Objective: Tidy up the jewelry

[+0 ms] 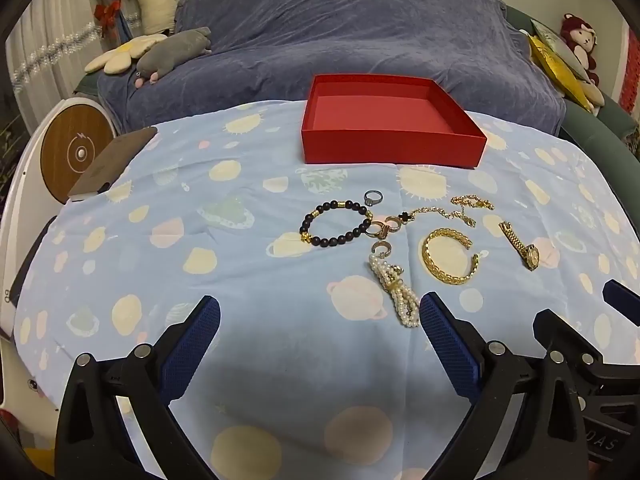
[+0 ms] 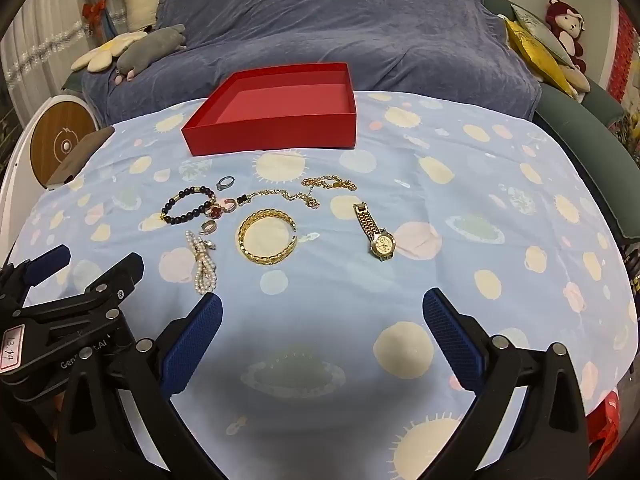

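An empty red box point(image 1: 394, 144) point(image 2: 272, 130) stands at the far side of the table. In front of it lie a dark bead bracelet point(image 1: 335, 222) point(image 2: 188, 205), a silver ring point(image 1: 373, 197) point(image 2: 225, 182), small rings point(image 1: 382, 229) point(image 2: 219, 210), a pearl bracelet point(image 1: 394, 290) point(image 2: 203, 266), a gold bangle point(image 1: 450, 255) point(image 2: 267, 237), a gold chain point(image 1: 460, 208) point(image 2: 316, 190) and a gold watch point(image 1: 520, 245) point(image 2: 375, 233). My left gripper point(image 1: 320, 312) is open and empty, near the pearls. My right gripper point(image 2: 322, 308) is open and empty, nearer than the watch.
The table wears a pale blue planet-print cloth point(image 1: 240, 248) point(image 2: 480, 208). A dark phone point(image 1: 114, 164) lies at its left edge. A blue-covered sofa point(image 1: 340, 40) with plush toys stands behind. A round white device point(image 1: 76, 148) sits at the left.
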`<state>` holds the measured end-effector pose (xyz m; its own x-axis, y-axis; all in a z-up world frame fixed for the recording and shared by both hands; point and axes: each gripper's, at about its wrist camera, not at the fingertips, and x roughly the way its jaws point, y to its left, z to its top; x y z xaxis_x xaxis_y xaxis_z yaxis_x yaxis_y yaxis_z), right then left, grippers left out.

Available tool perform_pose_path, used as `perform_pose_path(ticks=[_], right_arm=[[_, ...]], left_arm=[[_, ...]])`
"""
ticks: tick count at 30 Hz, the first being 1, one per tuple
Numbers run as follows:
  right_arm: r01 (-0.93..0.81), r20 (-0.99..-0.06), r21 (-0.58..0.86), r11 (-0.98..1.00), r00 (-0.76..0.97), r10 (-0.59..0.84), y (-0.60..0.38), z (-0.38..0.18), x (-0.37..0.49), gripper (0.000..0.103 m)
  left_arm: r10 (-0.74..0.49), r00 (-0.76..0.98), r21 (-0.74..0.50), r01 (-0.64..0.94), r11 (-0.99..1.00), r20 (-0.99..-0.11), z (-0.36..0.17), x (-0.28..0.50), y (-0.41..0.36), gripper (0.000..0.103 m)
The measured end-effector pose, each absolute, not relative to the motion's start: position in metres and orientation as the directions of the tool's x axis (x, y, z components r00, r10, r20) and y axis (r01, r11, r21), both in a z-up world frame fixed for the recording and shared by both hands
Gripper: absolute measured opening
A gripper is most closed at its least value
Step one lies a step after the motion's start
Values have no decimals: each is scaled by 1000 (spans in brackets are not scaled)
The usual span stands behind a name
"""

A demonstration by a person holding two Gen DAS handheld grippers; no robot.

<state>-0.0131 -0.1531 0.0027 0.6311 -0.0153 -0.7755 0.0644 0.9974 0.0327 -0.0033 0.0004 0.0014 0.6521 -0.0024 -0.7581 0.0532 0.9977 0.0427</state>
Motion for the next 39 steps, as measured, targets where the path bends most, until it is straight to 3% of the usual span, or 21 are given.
perform_pose_path(ticks=[39], right_arm=[[57, -746, -4, 998, 665, -41, -146, 12, -21, 98]], left_arm=[[4, 645, 50, 52, 997, -764, 7, -1, 4, 97]])
